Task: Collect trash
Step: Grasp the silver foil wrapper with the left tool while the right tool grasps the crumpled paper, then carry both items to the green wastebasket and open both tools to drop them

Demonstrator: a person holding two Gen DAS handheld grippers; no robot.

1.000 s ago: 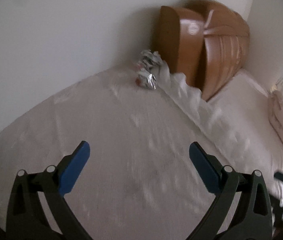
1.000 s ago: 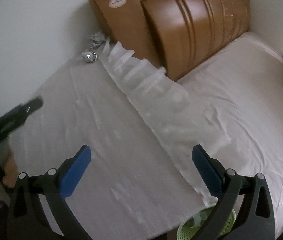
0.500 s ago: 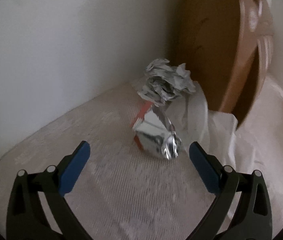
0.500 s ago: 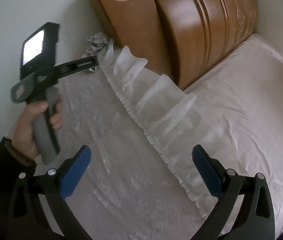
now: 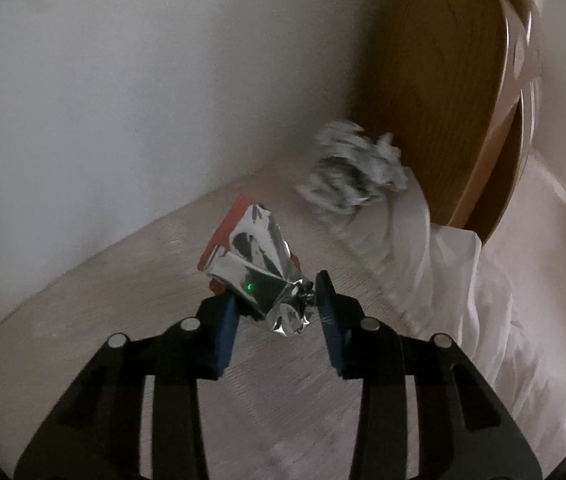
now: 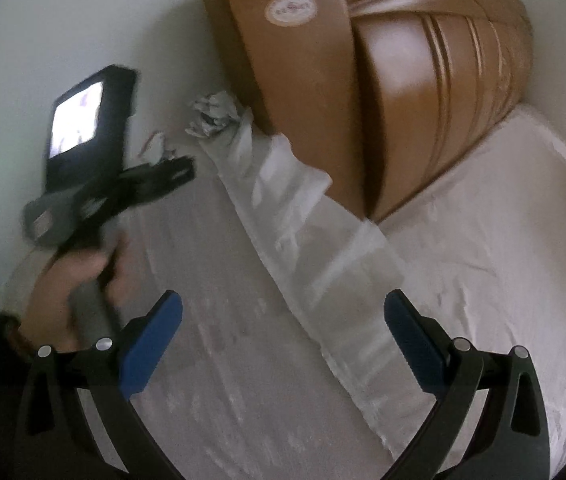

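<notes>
We see left gripper (image 5: 273, 310) pinching foil wrapper (image 5: 259, 272) between blue pads, over bed (image 5: 123, 300) near wall (image 5: 123, 100). Crumpled paper ball (image 5: 351, 176) lies just beyond, beside wooden headboard (image 5: 443, 100). Right gripper (image 6: 283, 344) spread wide, nothing between pads, above bed's ruffled cloth (image 6: 315, 248).

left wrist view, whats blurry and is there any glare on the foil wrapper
Left wrist view: dim; the crumpled paper ball is smeared by motion blur, while the foil wrapper between the left gripper pads stays fairly sharp, with bright reflections and a small green glint. Right wrist view: the hand is blurred, and the headboard bulges from fisheye distortion.
</notes>
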